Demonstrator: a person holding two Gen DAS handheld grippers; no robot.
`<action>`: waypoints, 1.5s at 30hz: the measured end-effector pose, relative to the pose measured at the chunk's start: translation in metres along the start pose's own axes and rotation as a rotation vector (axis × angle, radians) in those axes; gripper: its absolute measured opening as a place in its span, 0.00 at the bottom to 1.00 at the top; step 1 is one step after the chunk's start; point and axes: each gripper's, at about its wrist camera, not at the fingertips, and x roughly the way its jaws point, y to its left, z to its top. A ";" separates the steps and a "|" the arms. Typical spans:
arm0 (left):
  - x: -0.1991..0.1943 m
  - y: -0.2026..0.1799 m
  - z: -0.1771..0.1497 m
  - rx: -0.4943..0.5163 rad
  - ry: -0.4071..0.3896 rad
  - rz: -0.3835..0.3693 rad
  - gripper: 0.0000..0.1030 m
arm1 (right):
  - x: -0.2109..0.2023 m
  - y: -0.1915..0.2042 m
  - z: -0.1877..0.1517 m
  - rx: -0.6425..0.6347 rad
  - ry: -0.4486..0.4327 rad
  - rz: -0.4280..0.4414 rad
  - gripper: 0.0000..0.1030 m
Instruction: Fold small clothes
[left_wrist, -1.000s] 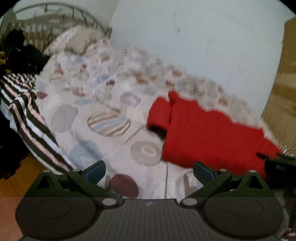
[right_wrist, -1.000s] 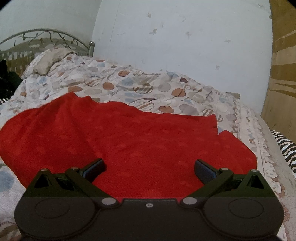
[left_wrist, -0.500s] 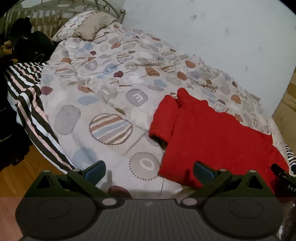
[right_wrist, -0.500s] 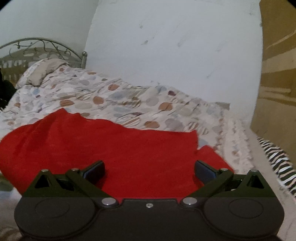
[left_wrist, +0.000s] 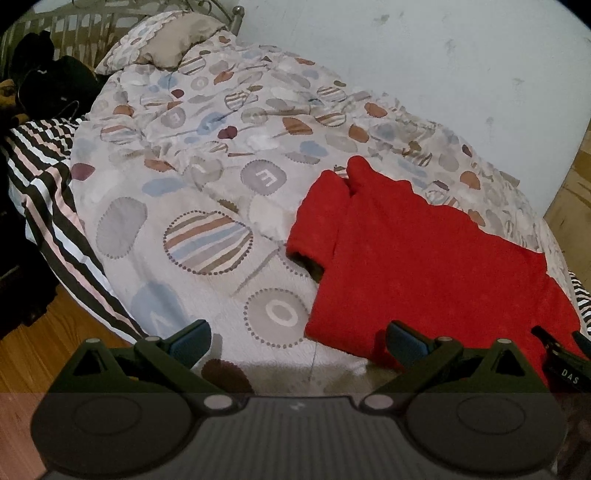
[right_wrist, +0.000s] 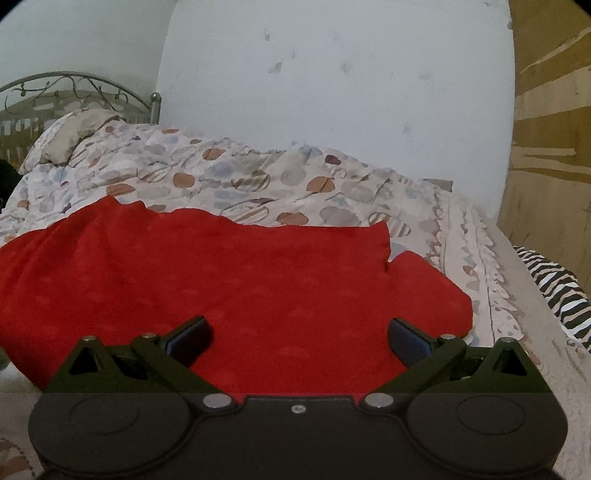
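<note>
the left wrist view looks down from fairly high above the near edge of the bed, over the patterned duvet (left_wrist: 207, 206), facing toward the pillow (left_wrist: 166, 40) and metal headboard (left_wrist: 92, 22), with the red garment (left_wrist: 424, 266) off to its right. the right wrist view sits much lower and closer, just above that same red garment (right_wrist: 229, 280), facing across it to the white wall (right_wrist: 332, 92). both views share the garment, the duvet (right_wrist: 258, 177), the pillow (right_wrist: 70, 136) and the headboard (right_wrist: 74, 88).
</note>
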 end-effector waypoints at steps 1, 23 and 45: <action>0.000 0.000 0.000 -0.002 0.001 -0.005 1.00 | 0.000 0.000 -0.001 0.002 -0.002 0.001 1.00; 0.090 0.007 0.046 0.023 -0.058 -0.176 1.00 | -0.004 -0.003 -0.004 0.019 -0.026 0.009 1.00; 0.094 0.015 0.043 0.031 -0.068 -0.239 0.89 | -0.004 -0.003 -0.005 0.020 -0.029 0.009 1.00</action>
